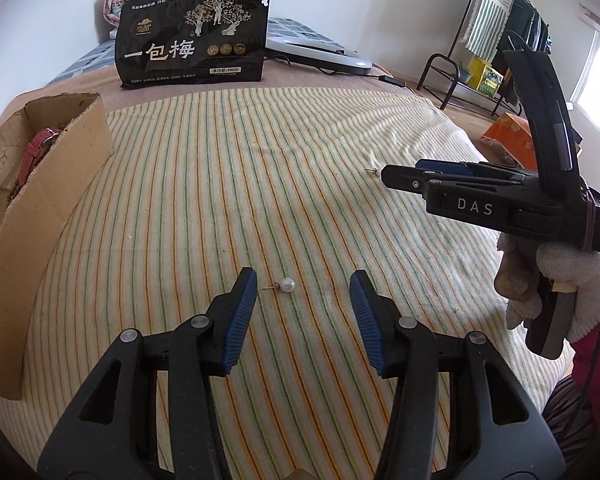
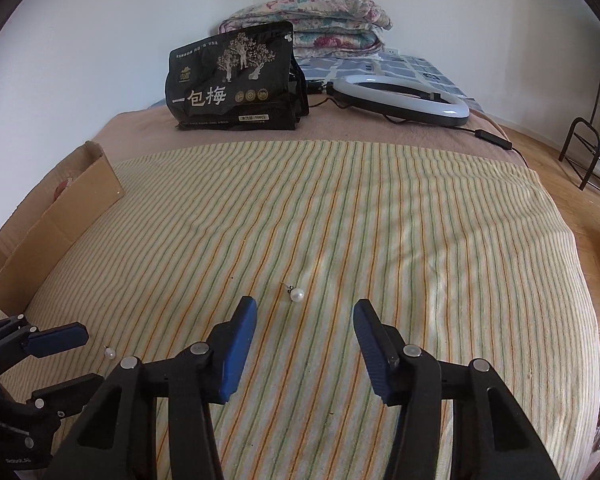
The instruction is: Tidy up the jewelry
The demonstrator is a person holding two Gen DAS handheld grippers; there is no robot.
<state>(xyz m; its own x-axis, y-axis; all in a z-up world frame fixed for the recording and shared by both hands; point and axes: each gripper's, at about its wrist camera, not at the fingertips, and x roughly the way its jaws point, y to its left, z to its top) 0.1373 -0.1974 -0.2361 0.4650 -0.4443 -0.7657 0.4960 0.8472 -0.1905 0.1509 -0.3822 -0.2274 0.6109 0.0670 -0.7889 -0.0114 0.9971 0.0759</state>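
A pearl stud earring (image 1: 285, 284) lies on the striped towel (image 1: 260, 184) just ahead of my open left gripper (image 1: 304, 300), between its blue pads. A second pearl earring (image 2: 296, 294) lies just ahead of my open right gripper (image 2: 305, 322); in the left wrist view only its pin (image 1: 371, 169) shows beside the right gripper (image 1: 392, 178). The first earring also shows small in the right wrist view (image 2: 110, 353), near the left gripper (image 2: 66, 356). A cardboard box (image 1: 44, 208) at the left holds a red strap (image 1: 40, 148).
A black snack bag (image 1: 194, 40) stands at the far end of the bed, with a ring light (image 2: 400, 98) and its cable beside it and folded quilts (image 2: 312, 24) behind. A clothes rack (image 1: 496, 52) and orange box (image 1: 508, 136) stand off the bed's right side.
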